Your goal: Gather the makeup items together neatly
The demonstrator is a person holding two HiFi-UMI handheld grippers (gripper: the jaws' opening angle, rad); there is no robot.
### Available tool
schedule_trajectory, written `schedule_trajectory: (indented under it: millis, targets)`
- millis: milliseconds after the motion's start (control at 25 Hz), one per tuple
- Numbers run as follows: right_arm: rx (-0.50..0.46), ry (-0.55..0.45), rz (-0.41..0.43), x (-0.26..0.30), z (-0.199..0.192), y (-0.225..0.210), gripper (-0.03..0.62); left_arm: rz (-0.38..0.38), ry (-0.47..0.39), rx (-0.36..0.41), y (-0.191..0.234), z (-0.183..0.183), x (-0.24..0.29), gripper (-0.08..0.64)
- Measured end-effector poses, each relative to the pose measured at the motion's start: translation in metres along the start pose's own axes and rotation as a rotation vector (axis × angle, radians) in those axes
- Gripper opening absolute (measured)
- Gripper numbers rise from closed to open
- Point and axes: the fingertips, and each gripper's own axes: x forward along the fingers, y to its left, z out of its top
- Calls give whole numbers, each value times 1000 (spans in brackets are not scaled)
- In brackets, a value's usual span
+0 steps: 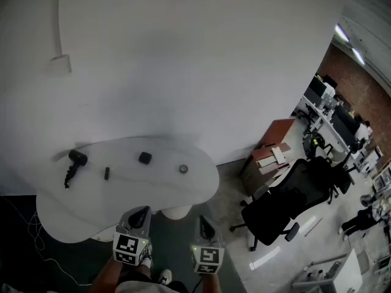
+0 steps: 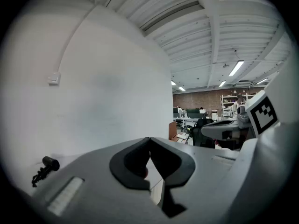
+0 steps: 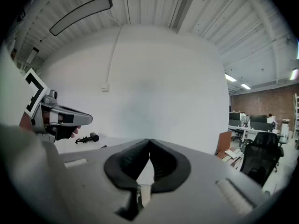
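White table (image 1: 67,215) by a blank wall, small makeup items (image 1: 145,158) scattered well apart on it, likely light, stiff, best pinched across the sides; left gripper (image 1: 142,213) and right gripper (image 1: 203,221) clenched empty, short of them.

Left to right on the counter (image 1: 67,221): long tool (image 1: 74,165), small stick (image 1: 106,173), square case (image 1: 145,158), round pot (image 1: 183,169). An office chair (image 1: 287,203) stands farther right.

Soft, even light falls from ceiling strip lights (image 2: 236,68), which glare white. The white wall (image 1: 183,54) shades to dull grey. Both gripper views bulge like a fisheye, with black vignetted corners and a blurred near foreground.
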Motion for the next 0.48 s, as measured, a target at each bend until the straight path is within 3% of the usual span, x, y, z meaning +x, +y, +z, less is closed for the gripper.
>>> schedule_trajectory:
  millis: [480]
  targets:
    - [-7, 20, -29, 48, 9, -3, 5, -40, 0, -19, 31, 4, 42, 11]
